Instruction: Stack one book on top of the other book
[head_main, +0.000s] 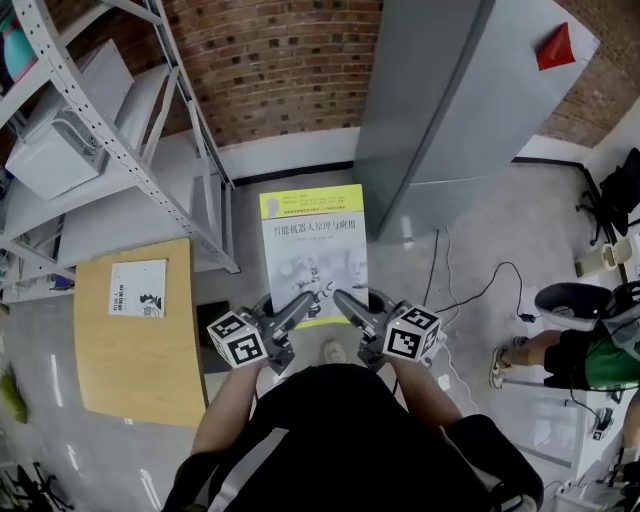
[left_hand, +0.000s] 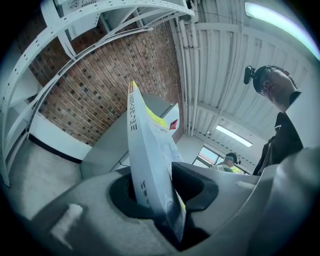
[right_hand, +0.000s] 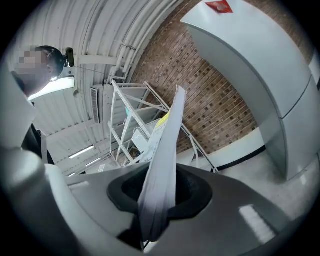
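Books counted: two. One book (head_main: 313, 250) clamped by left claw (head_main: 297, 306) and right claw (head_main: 348, 301) above grey floor (head_main: 470, 230), right of the bench (head_main: 140, 370); second book (head_main: 138, 288) lies on it.

So the person's in a plain black top (head_main: 340, 430), dark sleeves bunched up by the shoulders, with a pale grey strap (head_main: 237, 478) running across one side. There's a small black camera rig (left_hand: 256, 76) strapped on the head. Both handheld units look like twins: the left gripper (head_main: 303, 298) and right gripper (head_main: 346, 297) have matte grey moulded bodies with chunky tapered jaws. Each one carries a white cube (head_main: 236, 339) printed with black square markers. Up close, the jaw faces have black pads (left_hand: 194, 187) set into rounded recesses.
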